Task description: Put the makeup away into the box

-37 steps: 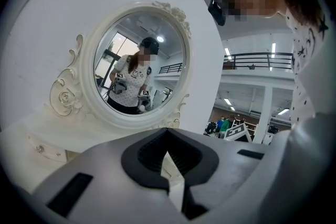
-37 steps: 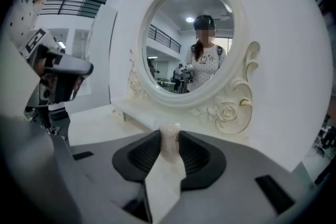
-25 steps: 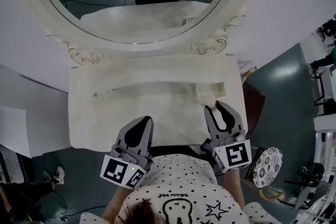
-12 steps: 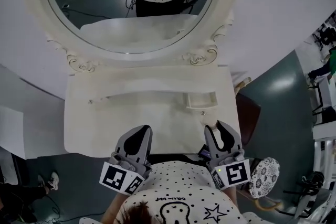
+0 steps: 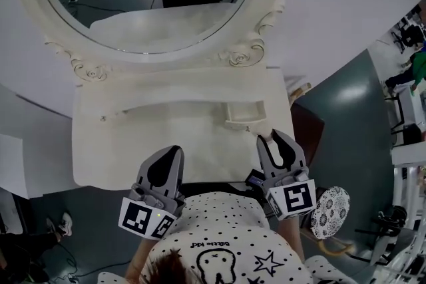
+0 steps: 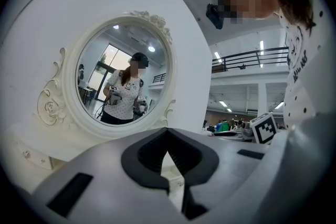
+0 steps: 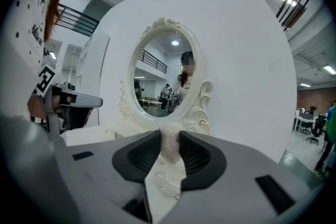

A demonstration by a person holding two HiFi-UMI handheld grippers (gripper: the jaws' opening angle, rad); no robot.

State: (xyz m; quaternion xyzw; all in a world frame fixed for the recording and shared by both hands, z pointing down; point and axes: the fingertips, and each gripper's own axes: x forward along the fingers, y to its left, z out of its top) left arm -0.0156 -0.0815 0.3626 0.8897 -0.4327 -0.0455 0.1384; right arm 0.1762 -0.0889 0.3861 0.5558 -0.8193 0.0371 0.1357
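Right gripper view: right gripper is clamped, part-closed, on a pale translucent makeup piece; can't tell what kind. Head view: the piece hangs over the front right of the tabletop, just short of the box, a small drawer standing open below the oval mirror. Left gripper is closed with tips meeting and nothing between them, at the tabletop's front edge, well apart from the box.
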